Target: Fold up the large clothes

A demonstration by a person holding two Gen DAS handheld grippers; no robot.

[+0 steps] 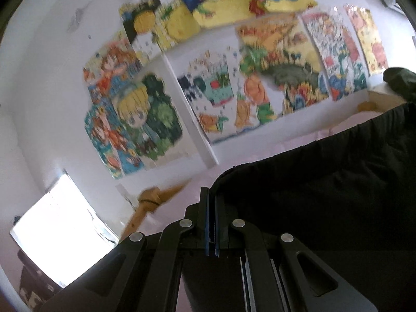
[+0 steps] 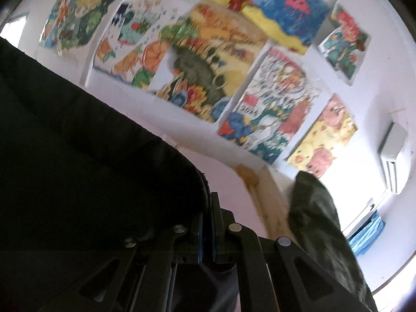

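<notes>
Left wrist view: we see the left gripper [image 1: 212, 200] with its jaws pressed together on the corner of the black garment [image 1: 325, 195]. The cloth runs away from the fingertips to the right of the tool, its upper hem stretched in a nearly straight line toward the far right of the view. Ahead of the tool stands a white wall [image 1: 52, 78] covered with coloured drawings [image 1: 228, 83]. To the left of the jaws a wooden post [image 1: 145, 208] is near; farther left a bright window [image 1: 54, 234] shows.

Right wrist view: we see the right gripper [image 2: 206, 205] clamped on the opposite corner of the same garment, which spreads to the left of the tool. To the right of the jaws a second dark green cloth [image 2: 319, 221] hangs close by, with a wooden frame edge [image 2: 257, 195] between it and the tool. An air conditioner [image 2: 392, 148] sits on the wall at far right.

We judge the task to be at an early stage: the garment is lifted and held taut by two corners, and no fold is visible yet. Laying down and folding remain. Open room lies ahead of both tools; the post at left and the hanging cloth at right limit sideways travel.
</notes>
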